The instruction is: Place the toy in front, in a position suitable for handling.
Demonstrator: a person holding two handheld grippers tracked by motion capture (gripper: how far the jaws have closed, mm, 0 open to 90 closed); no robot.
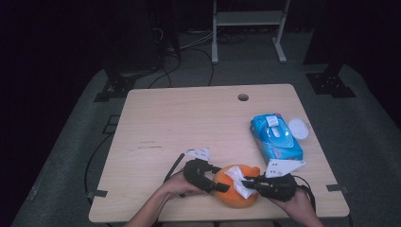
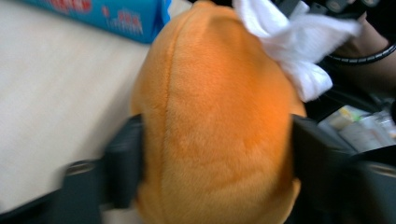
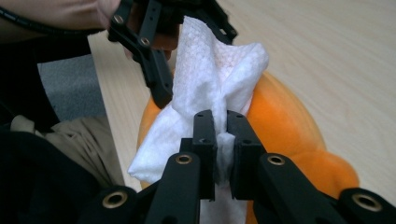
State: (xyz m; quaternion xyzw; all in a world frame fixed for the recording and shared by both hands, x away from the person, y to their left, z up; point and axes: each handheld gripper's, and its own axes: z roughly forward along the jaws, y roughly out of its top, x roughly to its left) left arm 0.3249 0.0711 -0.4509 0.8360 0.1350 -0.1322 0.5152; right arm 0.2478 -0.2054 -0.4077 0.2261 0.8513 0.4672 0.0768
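Observation:
An orange plush toy (image 1: 239,195) lies near the table's front edge. In the left gripper view the toy (image 2: 215,116) sits between the two black jaws, and both pads press into its sides. My left gripper (image 1: 221,185) comes at it from the left. My right gripper (image 1: 249,182) comes from the right and is shut on a white wipe (image 1: 236,178). The crumpled wipe (image 3: 210,79) rests on top of the toy (image 3: 285,126), pinched between the right gripper (image 3: 220,126) pads. One black finger (image 3: 154,70) of the left gripper stands just behind the wipe.
A blue pack of wipes (image 1: 275,136) lies on the right of the wooden table (image 1: 189,118), with a round white lid (image 1: 299,127) beside it. A cable hole (image 1: 243,97) sits near the far edge. A white shelf frame (image 1: 248,28) stands on the floor beyond.

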